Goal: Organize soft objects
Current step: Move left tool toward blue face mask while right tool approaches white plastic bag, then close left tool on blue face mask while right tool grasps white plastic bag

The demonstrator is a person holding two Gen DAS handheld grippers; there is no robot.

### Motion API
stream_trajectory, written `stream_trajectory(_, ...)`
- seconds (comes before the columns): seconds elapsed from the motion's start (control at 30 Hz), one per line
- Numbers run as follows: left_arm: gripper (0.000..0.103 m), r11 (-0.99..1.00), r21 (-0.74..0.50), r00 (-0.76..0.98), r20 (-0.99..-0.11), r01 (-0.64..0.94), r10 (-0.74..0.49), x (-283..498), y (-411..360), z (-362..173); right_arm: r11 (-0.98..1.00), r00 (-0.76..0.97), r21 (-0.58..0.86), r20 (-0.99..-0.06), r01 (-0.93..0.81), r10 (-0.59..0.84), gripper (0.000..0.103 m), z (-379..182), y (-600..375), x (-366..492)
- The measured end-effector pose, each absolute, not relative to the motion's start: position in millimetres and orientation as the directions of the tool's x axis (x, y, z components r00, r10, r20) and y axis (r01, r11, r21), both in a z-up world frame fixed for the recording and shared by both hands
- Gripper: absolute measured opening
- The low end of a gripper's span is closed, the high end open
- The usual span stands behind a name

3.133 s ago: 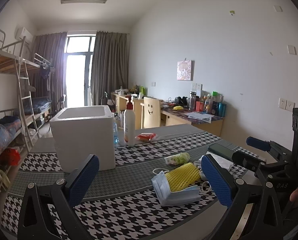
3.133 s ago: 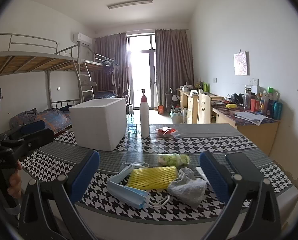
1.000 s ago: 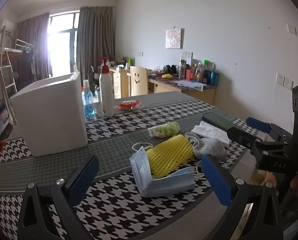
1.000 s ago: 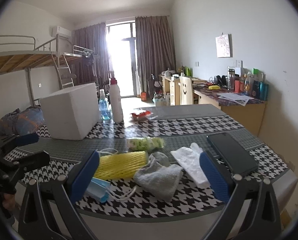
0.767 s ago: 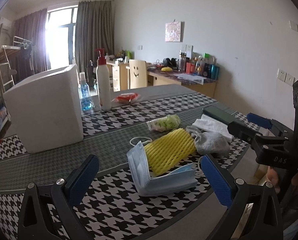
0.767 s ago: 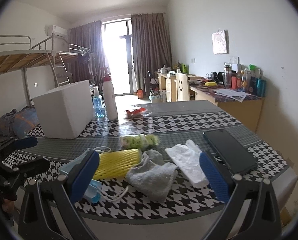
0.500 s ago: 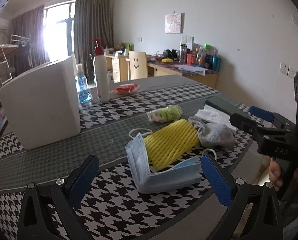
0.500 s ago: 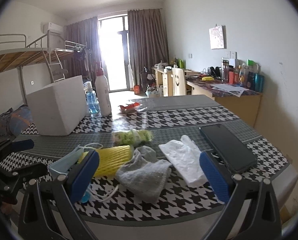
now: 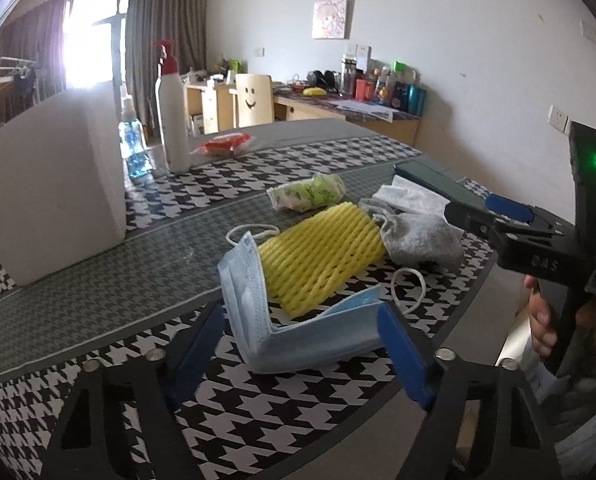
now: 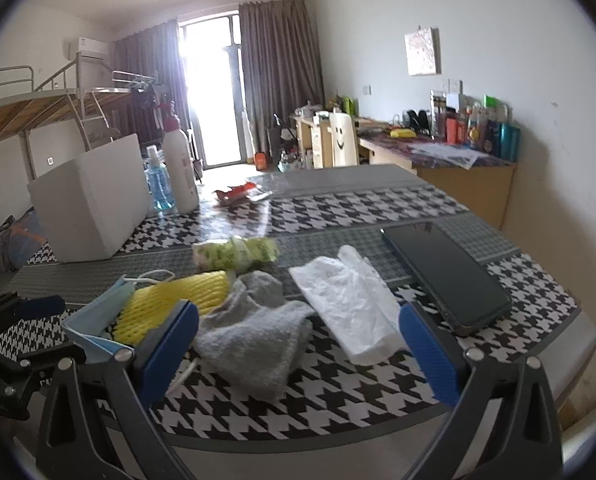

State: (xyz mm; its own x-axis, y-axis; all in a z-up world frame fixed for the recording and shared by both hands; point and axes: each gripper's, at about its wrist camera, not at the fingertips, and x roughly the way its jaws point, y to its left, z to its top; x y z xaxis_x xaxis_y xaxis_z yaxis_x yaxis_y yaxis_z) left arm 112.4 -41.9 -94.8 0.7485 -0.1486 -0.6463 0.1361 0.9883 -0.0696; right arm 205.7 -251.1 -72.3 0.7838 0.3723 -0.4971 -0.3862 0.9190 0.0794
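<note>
Box (image 9: 50, 196): white foam, far left on the table (image 9: 298, 408); top opening not visible from here. Judged the likely bin for the soft items.
Bottles (image 9: 172, 108): pump bottle and small blue spray bottle, just right of the box. Not soft; leave.
Left gripper (image 9: 301, 348): jaws spread, nothing held. Blue pads sit either side of the near edge of the mask, pads near it; contact not clear.
Mask (image 9: 298, 320): blue, folded open, one flap standing upright; near table edge, foam net lying on it.
Net (image 9: 321, 254): yellow foam sleeve, lying partly on the mask, its far end touching the sock.
Packet (image 9: 307, 192): green-white wrapped bundle, just behind the net.
Sock (image 10: 254, 336): grey, crumpled, between net and tissue.
Right gripper (image 10: 298, 354): jaws spread, empty; sock and tissue both lie between its pads.
Tissue (image 10: 349, 296): white, crumpled sheet, just right of the sock.
Phone (image 10: 445, 272): dark, flat, far right, beside the tissue. Not soft.
Step (judged): approach for first pick; all soft items on the table, none binned.
Next (judged): left closes on mask edge only, low enough to catch the thin fold, without dragging the net; right must commit to sock or tissue, not both.
</note>
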Motion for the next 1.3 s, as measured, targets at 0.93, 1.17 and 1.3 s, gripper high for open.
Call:
stream_trajectory(0.93, 0.032, 0.99, -0.022, 0.69, -0.715, 0.141, -0.114, 128, -43, -114, 0.941, 0.745, 0.048, -0.598, -0.336, 0.297, 0.087, -86, -265, 256)
stream_trajectory(1.17, 0.027, 0.99, -0.029, 0.692, -0.712, 0.141, -0.119, 127, -41, -113, 0.941, 0.718, 0.046, -0.634, -0.336, 0.287, 0.075, -92, -265, 264)
stream_trajectory(1.3, 0.025, 0.988, -0.042, 0.698, -0.703, 0.151, -0.137, 124, -40, -111, 0.941, 0.704, 0.04, -0.653, -0.335, 0.278, 0.068, -96, -265, 267)
